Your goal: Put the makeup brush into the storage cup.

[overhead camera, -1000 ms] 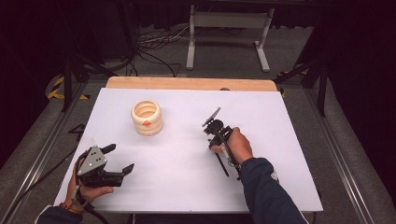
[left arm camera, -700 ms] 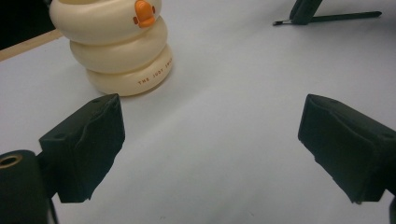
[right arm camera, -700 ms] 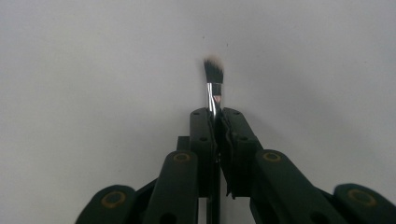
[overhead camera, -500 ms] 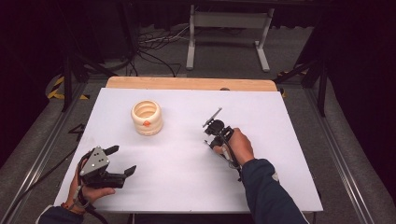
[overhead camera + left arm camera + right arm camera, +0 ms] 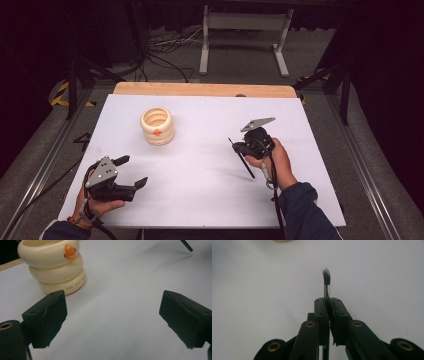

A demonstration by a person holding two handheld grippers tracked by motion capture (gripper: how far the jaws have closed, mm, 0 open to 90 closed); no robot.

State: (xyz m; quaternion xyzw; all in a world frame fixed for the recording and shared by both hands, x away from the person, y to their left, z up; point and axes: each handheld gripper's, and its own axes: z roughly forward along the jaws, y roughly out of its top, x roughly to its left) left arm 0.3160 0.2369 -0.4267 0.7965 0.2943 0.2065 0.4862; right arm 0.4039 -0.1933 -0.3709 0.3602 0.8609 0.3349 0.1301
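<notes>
The right claw (image 5: 327,301) was pressed together on a slim black brush (image 5: 326,277), pinching its handle so the bristle tip stuck out just past the jaws, the rest of the handle slanting down toward the bench (image 5: 200,195) in the high view; the left claw (image 5: 131,171) sat spread and empty near the bench's front left, well apart from the brush; a cream holder (image 5: 157,125) of stacked rings with a small orange duck mark stood upright toward the back left. The likeliest trouble, as I judged it, was the thin handle swivelling or sliding between the pads, since the grip caught it at one narrow spot; a misaimed tip could also nudge the light holder over or miss its opening. The bench was covered in plain white; beyond its wooden back edge (image 5: 200,90) lay a dim room with cables (image 5: 165,50) on the floor and a metal stand (image 5: 245,35).
</notes>
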